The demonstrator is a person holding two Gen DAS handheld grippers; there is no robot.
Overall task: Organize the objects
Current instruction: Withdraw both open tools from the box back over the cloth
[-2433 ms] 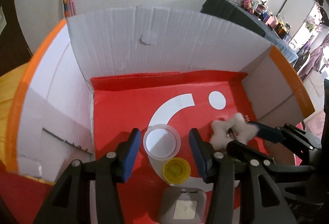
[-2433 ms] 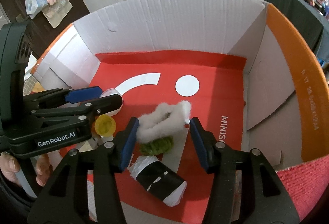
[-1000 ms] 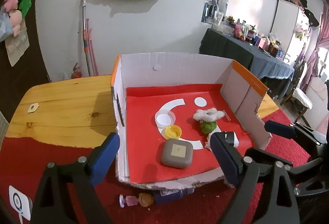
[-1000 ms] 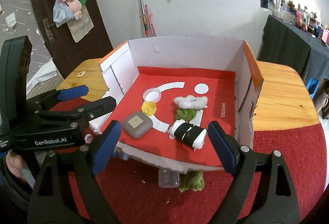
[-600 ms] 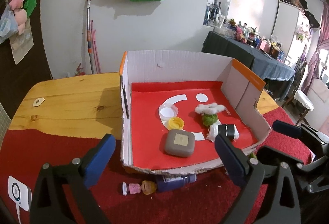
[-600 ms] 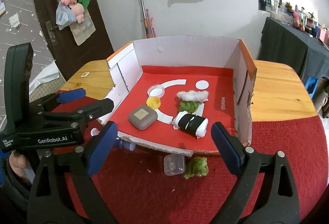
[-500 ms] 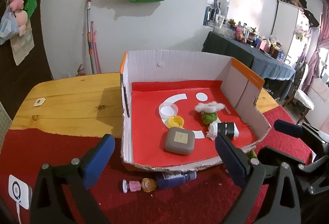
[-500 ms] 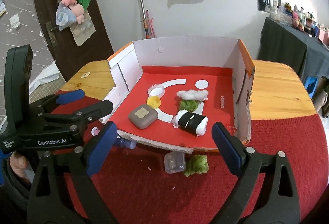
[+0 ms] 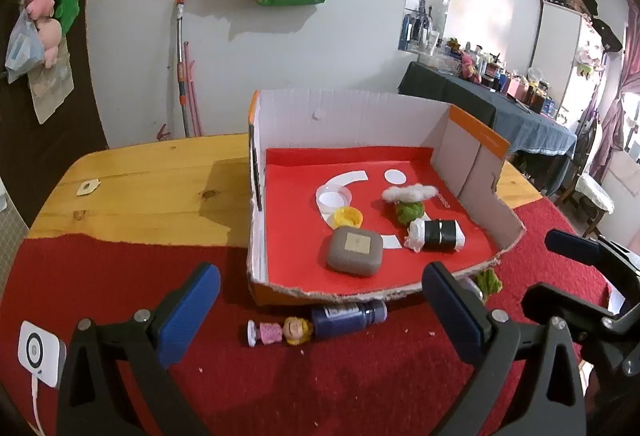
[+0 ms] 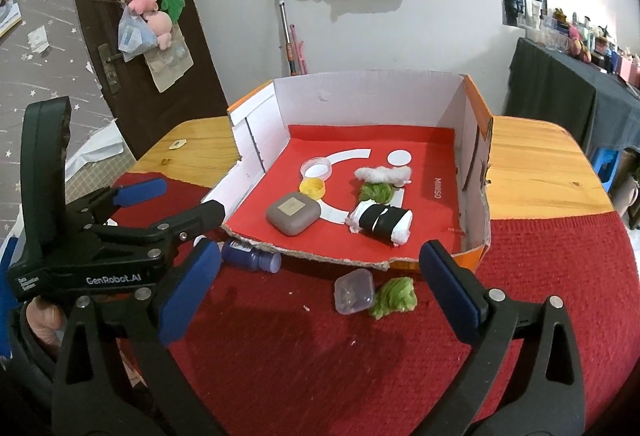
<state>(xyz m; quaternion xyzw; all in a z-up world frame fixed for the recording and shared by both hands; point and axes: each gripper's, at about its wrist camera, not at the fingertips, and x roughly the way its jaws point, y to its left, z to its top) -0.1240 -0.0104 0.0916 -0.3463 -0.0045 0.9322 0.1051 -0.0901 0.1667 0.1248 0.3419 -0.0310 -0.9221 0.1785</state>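
Grippers poised before cardboard box: left gripper and right gripper both spread, empty. Bottle and doll lie at box's 6 o'clock; approach low, straddling bottle crosswise.

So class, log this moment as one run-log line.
left gripper: open, empty | right gripper: open, empty | box: six items | cloth: four outside

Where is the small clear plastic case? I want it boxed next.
In the right wrist view, the clear plastic case lies on the red cloth just outside the cardboard box, touching the green fuzzy piece.
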